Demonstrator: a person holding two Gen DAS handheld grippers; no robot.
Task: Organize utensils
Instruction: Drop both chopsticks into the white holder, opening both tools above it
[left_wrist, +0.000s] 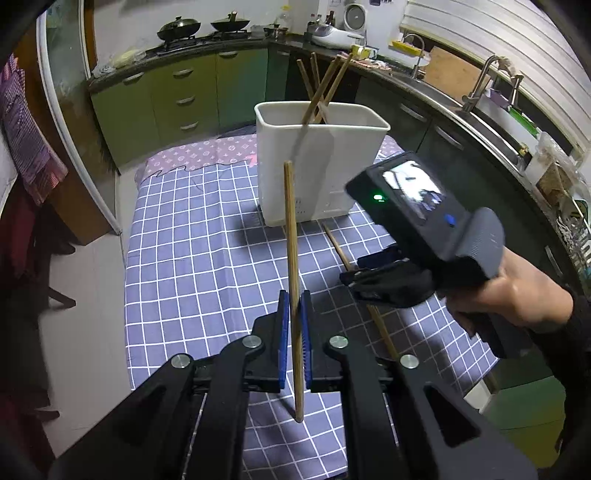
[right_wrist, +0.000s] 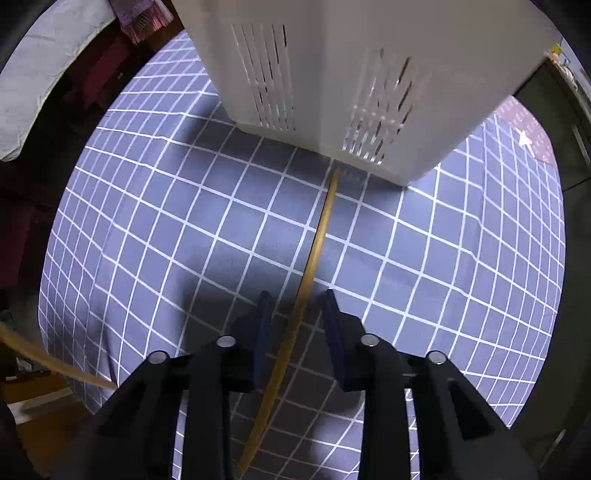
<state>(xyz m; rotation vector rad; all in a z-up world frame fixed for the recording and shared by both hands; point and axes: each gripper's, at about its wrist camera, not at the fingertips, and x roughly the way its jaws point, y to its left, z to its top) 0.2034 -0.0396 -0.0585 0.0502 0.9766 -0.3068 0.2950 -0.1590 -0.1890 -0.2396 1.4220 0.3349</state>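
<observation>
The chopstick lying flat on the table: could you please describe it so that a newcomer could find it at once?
Start at the white utensil bin standing on the blue checked tablecloth. The chopstick on the cloth runs from the bin's base toward the right hand-held gripper, passing between its open jaws. Unlike the chopstick clamped in the left hand-held gripper or those standing in the bin, it lies flat.

This is a home kitchen. Along the far wall runs a dark stone counter (left_wrist: 236, 42) over green cabinet doors and drawers with metal handles (left_wrist: 177, 96). Two black lidded woks (left_wrist: 179, 27) sit on a gas hob. To the right, a stainless steel sink (left_wrist: 491, 129) with a tall metal tap (left_wrist: 480, 79) lies under a window blind. A desk covered in blue checked cloth (left_wrist: 192, 258) stands in the middle.
</observation>
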